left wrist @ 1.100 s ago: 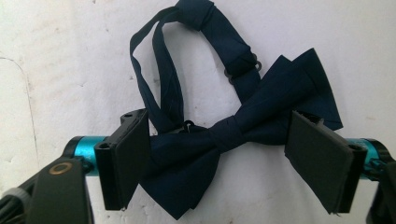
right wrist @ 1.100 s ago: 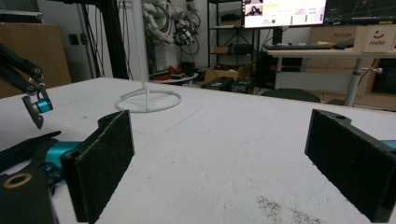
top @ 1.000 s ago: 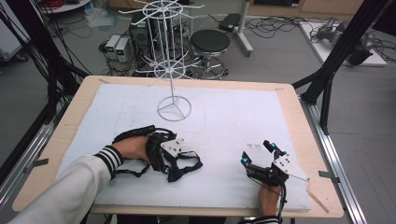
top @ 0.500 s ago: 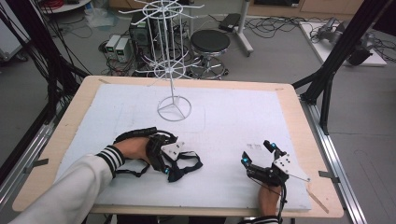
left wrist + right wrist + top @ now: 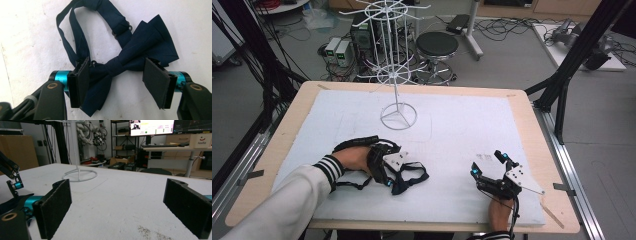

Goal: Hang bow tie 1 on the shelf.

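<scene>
Left tool gaping wide, straddling navy bow tie near bench front edge; tie's long axis spanning both pads. Right tool wide, empty.

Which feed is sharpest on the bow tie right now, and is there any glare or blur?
Left gripper view: bow tie sharp, evenly lit, with no glare, between the open left tongs. High view: softer, the tie small and dark. Right gripper view: near pads slightly soft.
</scene>
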`<state>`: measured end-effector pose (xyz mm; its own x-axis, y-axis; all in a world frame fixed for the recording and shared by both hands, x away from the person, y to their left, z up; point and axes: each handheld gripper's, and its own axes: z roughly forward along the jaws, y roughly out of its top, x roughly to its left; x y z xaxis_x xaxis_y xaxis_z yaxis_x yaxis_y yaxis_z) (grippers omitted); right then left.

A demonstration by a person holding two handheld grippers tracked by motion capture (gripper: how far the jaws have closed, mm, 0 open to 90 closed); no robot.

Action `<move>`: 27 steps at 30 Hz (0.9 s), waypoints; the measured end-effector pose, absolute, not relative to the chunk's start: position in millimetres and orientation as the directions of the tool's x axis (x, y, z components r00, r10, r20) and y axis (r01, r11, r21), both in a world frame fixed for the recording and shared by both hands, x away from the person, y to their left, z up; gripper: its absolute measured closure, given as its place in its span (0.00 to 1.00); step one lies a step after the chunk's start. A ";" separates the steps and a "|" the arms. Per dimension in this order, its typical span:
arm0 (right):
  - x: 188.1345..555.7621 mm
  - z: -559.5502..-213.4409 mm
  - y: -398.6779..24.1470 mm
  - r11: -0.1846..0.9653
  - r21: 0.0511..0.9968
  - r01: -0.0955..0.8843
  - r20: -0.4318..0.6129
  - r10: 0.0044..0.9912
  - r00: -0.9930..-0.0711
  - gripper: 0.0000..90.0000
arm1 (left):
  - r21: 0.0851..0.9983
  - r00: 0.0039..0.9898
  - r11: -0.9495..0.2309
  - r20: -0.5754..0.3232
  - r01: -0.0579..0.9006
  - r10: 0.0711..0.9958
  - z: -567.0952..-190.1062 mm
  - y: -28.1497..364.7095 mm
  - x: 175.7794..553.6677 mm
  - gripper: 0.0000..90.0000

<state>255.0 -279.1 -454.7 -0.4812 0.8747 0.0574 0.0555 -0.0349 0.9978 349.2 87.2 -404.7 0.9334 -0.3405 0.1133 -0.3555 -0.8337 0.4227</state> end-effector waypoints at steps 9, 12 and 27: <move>255.0 -454.7 -279.1 -0.037 0.998 0.057 0.060 0.875 -0.481 0.08 | 0.426 0.930 -0.829 0.104 -0.362 -0.353 -409.1 84.7 350.6 0.43; 255.1 -454.8 -280.4 -0.052 0.997 0.059 0.074 0.874 -0.480 0.08 | 0.422 0.930 -0.832 0.093 -0.361 -0.356 -410.9 82.9 351.9 0.44; 255.2 -454.9 -280.9 -0.055 0.997 0.057 0.075 0.874 -0.480 0.08 | 0.427 0.949 -0.850 0.084 -0.309 -0.303 -412.2 82.3 357.9 0.70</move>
<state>255.2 -280.9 -454.9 -0.4798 0.8741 0.0752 0.0566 -0.0547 0.9969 357.9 82.3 -412.2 0.9493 -0.3029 0.0845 -0.3092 -0.8497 0.4271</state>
